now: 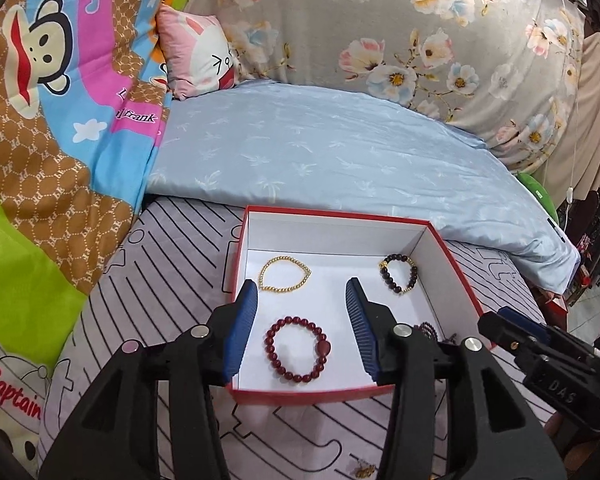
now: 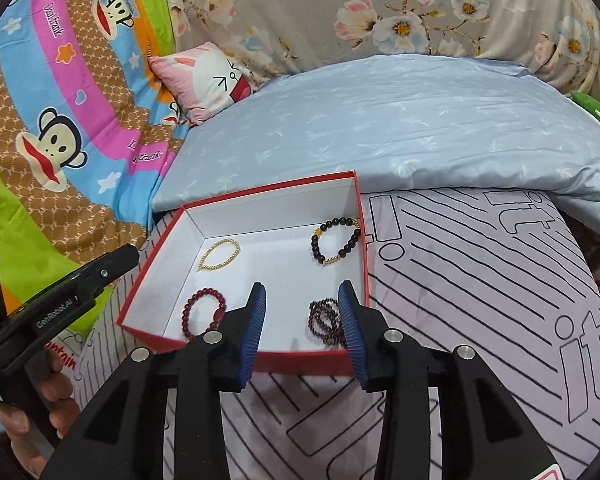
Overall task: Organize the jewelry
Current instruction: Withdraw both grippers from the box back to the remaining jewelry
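A red box (image 1: 340, 216) with a white inside lies on the striped sheet. It holds a gold bead bracelet (image 1: 285, 257), a dark bead bracelet (image 1: 394, 257), a red bracelet with a heart bead (image 1: 325, 347) and a coiled purple-red bracelet (image 1: 430, 330). My left gripper (image 1: 302, 284) stands open above the red bracelet, pads clear of it. In the right wrist view my right gripper (image 2: 302, 285) is open over the box (image 2: 260, 190). The coiled bracelet (image 2: 324, 318) lies on the box floor beside its right finger, not gripped.
A folded light-blue quilt (image 1: 340, 148) lies just behind the box. Further back sits a floral blanket (image 1: 420, 20), with a cartoon monkey blanket (image 1: 60, 100) on the left and a pink pillow (image 1: 200, 56). A hand (image 2: 40, 412) holds the left tool.
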